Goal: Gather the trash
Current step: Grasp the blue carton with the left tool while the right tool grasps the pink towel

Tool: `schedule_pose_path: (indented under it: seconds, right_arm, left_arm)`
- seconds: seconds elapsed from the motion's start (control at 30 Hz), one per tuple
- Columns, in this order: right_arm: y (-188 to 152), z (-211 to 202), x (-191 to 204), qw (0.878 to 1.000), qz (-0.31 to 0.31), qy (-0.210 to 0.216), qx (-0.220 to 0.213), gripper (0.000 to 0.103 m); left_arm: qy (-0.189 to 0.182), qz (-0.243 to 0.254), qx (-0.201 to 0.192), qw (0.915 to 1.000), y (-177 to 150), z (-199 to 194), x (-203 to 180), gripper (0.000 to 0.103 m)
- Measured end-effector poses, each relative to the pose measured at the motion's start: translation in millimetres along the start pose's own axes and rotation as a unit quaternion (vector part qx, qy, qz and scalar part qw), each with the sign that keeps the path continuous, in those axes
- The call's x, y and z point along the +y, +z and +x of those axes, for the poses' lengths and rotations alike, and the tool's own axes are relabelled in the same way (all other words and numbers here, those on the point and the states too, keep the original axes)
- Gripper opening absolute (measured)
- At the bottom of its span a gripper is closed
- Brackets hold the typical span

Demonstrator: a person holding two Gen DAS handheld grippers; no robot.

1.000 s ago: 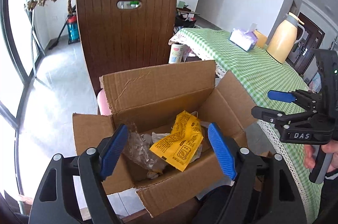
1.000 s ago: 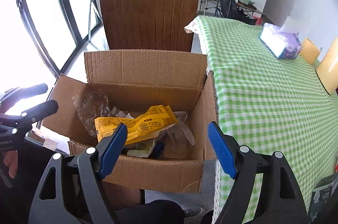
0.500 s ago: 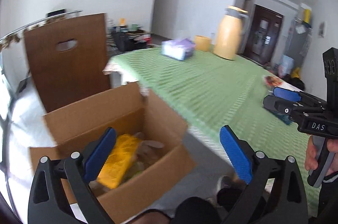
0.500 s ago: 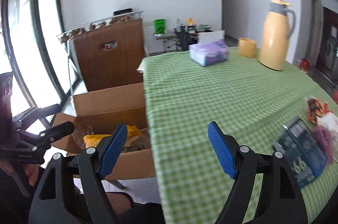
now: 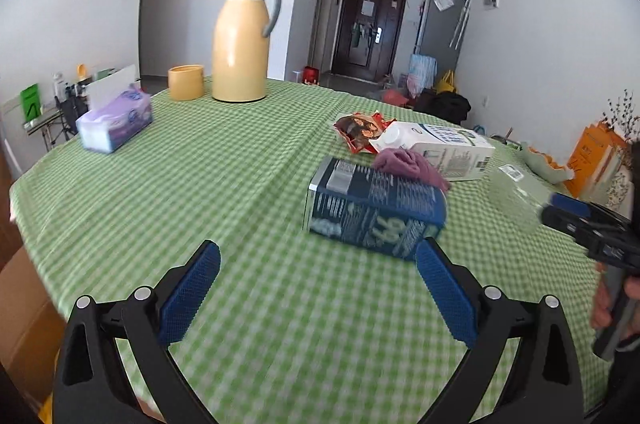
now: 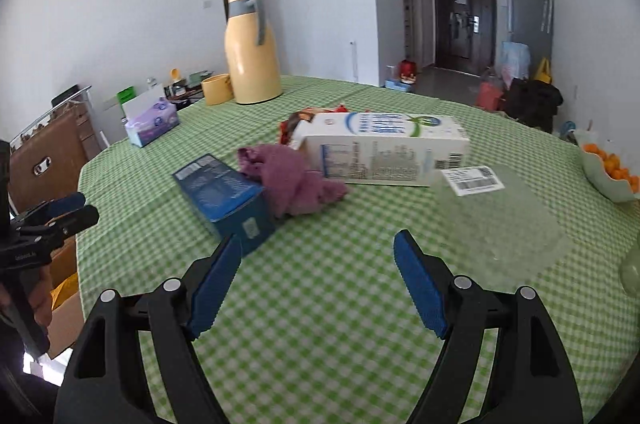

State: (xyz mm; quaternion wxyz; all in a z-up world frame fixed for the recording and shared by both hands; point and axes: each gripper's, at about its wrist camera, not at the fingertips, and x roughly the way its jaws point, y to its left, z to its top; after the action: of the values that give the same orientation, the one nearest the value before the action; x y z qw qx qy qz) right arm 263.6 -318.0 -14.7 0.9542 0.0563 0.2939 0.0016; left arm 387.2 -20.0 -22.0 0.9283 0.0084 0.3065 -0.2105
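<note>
Both our grippers, left [image 5: 316, 290] & right [image 6: 318, 284], hang jaws-apart w/ nothing held, so rushing the blue carton [image 6: 224, 193] could snag the purple rag [image 6: 294, 181] touching it.

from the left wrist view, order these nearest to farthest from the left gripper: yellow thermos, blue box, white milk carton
1. blue box, just ahead of the left gripper, slightly right
2. white milk carton, behind the box, right
3. yellow thermos, far side of the table, left

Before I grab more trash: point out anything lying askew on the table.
Both cartons lie on their sides: the white carton and the blue carton. A crumpled purple cloth sits between them, touching both.
</note>
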Motion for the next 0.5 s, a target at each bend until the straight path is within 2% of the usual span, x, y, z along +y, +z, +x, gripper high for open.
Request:
schedule_pose_path:
  seconds: [0.13,0.2,0.27,0.3,0.33,0.4,0.5]
  right_arm:
    - [-2.6,-2.0,-25.4,1.000,0.016,-0.010,0.001,0.076]
    - [-4.4,-1.3,-29.2,1.000,0.018,-0.011,0.004,0.075]
    - [-6.4,0.6,-30.5,1.000,0.016,-0.012,0.008,0.075]
    - [-7.5,1.2,-32.2,1.000,0.016,-0.012,0.009,0.075]
    - [-7.1,4.1,-31.0,1.000,0.017,-0.012,0.010,0.075]
    - [-9.2,5.7,-34.5,1.000,0.020,-0.011,0.013,0.075]
    - [-11.3,14.4,-37.3,0.999,0.027,-0.007,0.021,0.075]
  left_arm:
    - [0.019,-0.019,0.019,0.9995,40.8,65.1,8.8,0.095]
    - [0.031,-0.042,0.051,0.9974,54.6,96.8,17.2,0.094]
    - [0.038,-0.054,0.077,0.9948,59.6,117.7,22.6,0.080]
    - [0.035,-0.064,0.089,0.9934,59.7,124.0,26.1,0.066]
    - [0.007,-0.084,0.090,0.9924,59.8,122.4,28.8,0.050]
    - [-0.054,-0.105,0.108,0.9872,54.9,115.6,28.5,0.033]
    - [-0.089,-0.135,0.133,0.9779,37.3,98.5,14.4,0.031]
